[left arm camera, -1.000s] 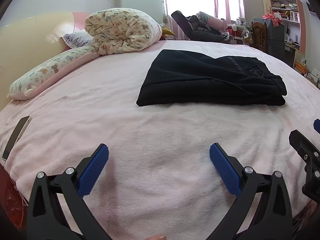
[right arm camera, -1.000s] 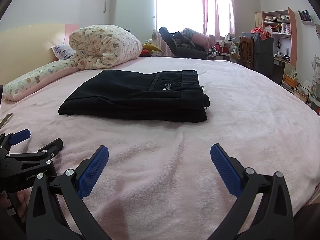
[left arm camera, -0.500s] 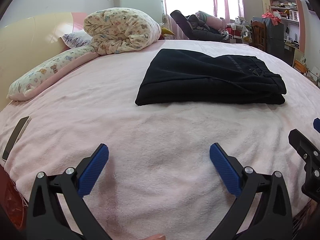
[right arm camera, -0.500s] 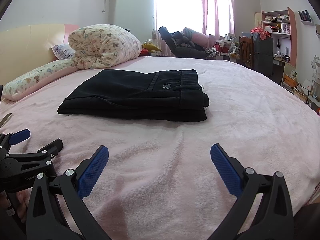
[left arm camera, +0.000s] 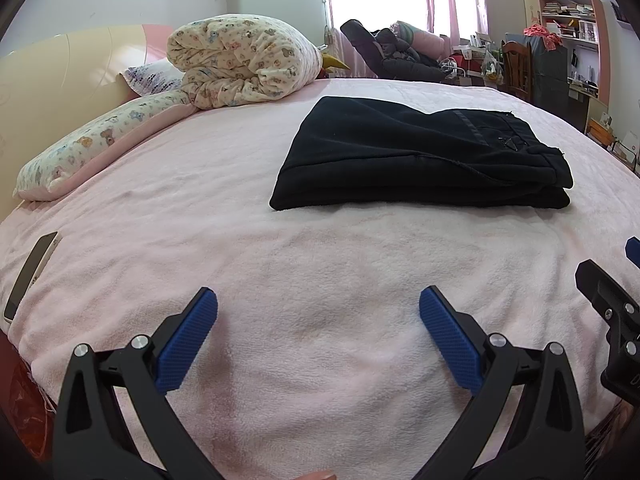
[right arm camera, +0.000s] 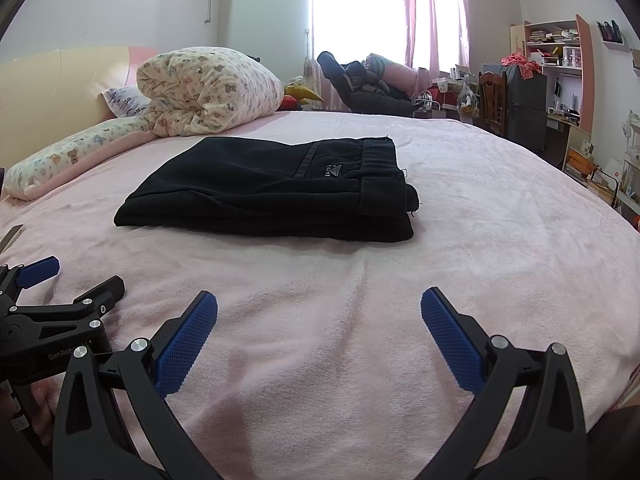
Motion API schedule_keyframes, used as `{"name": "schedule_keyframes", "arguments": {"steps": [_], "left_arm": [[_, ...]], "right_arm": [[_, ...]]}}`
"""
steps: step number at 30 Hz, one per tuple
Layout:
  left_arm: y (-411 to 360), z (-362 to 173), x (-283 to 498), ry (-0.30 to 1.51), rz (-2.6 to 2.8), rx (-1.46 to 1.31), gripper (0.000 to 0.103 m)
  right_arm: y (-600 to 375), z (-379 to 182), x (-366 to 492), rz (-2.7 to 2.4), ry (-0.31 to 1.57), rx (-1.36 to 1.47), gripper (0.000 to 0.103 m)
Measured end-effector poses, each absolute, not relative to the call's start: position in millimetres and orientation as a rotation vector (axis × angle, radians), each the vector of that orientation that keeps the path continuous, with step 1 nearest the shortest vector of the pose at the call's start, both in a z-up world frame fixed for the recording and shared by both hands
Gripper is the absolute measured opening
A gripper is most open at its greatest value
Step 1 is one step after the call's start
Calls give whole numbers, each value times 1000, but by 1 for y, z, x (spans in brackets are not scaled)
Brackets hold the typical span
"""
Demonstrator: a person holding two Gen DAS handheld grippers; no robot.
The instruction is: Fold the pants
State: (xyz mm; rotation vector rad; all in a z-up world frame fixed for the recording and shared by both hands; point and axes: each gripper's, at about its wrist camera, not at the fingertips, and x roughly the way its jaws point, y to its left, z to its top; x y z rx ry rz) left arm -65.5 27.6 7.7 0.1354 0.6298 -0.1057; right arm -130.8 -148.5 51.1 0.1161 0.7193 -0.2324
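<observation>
left claw (left arm camera: 318,336) and right claw (right arm camera: 319,336) both spread, empty; folded black fleece pants (right arm camera: 272,192) lie upper centre, well ahead, long axis left-right, neither claw clearly nearer

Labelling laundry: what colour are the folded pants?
Black pants; clearest in the right wrist view.

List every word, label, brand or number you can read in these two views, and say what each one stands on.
"GenRob", cut off by a finger in front: white letters on the black body of the left gripper, seen in the right wrist view.
Logo on the black folded pants: too small to read.
Book spines on the bookshelf: too small and blurred to read.
Markings on the phone at the bed's edge: unreadable.
</observation>
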Motion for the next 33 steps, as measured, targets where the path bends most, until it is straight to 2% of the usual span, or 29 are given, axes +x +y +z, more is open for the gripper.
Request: {"name": "schedule_keyframes", "arguments": {"steps": [33], "left_arm": [[23, 4, -63, 630, -118, 160, 101]], "right_arm": [[-147, 49, -130, -238, 722, 113, 102]]}}
